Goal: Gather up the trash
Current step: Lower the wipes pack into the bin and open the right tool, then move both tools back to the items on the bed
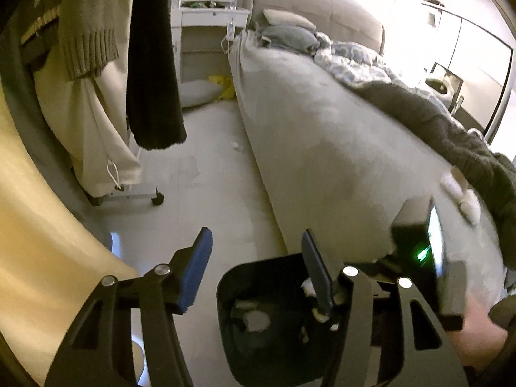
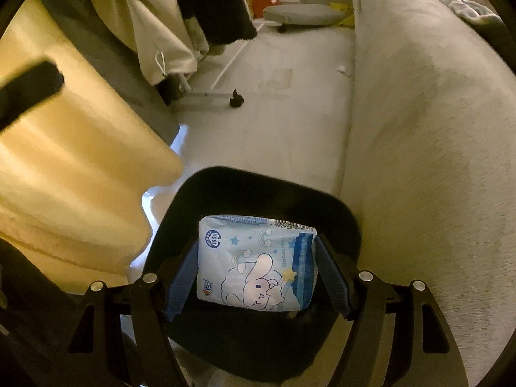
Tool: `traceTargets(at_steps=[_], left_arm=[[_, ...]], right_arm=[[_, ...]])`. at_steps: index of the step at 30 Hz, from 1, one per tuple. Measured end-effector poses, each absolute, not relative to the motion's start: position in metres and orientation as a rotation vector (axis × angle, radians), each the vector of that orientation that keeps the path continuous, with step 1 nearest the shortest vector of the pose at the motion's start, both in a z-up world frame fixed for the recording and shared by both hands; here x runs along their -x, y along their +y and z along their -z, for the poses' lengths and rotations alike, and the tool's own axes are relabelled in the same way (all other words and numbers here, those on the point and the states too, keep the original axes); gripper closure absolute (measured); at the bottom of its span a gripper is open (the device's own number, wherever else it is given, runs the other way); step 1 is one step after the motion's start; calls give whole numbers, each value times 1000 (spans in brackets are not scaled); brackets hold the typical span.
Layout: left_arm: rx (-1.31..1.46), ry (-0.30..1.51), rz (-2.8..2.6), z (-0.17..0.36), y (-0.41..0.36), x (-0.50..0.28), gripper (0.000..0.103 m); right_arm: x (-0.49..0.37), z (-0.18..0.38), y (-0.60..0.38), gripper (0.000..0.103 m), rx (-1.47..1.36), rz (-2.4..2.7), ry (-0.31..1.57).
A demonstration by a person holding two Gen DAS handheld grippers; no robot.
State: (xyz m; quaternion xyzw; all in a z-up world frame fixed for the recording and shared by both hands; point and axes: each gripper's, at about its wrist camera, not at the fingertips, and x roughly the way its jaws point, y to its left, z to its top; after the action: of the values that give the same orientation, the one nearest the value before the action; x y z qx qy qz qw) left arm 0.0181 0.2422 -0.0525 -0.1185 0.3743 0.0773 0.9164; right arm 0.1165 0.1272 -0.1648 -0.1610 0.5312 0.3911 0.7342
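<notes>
Right claw (image 2: 256,274) clamped on the blue tissue pack (image 2: 256,262), poised over the black bin (image 2: 193,200) at six o'clock for dropping; left claw (image 1: 256,258) empty, jaws apart, clear above the bin.

Both fisheye views bend strongly at their dark rims. Daylight glare blows out the window (image 1: 477,42) toward two o'clock; nearer surfaces sit dim, yellowish and softly blurred.

Bin (image 2: 258,190) bottom hidden behind tissue pack (image 2: 256,264); bin contents (image 1: 254,319) blurred.
</notes>
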Motion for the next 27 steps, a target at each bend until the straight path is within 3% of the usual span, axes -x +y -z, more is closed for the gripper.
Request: traceTargets(at_steps=[6, 12, 15, 27], left_arm=[[238, 696, -162, 39, 246, -14, 43], [246, 650, -150, 26, 245, -15, 43], [239, 630, -144, 22, 241, -15, 43], [189, 564, -98, 3, 207, -25, 43]], right_arm=[[-111, 175, 129, 30, 394, -855, 1211], [-100, 173, 126, 20, 423, -869, 1207], [-98, 170, 122, 20, 422, -882, 1194], [-103, 103, 76, 20, 296, -912, 1018]])
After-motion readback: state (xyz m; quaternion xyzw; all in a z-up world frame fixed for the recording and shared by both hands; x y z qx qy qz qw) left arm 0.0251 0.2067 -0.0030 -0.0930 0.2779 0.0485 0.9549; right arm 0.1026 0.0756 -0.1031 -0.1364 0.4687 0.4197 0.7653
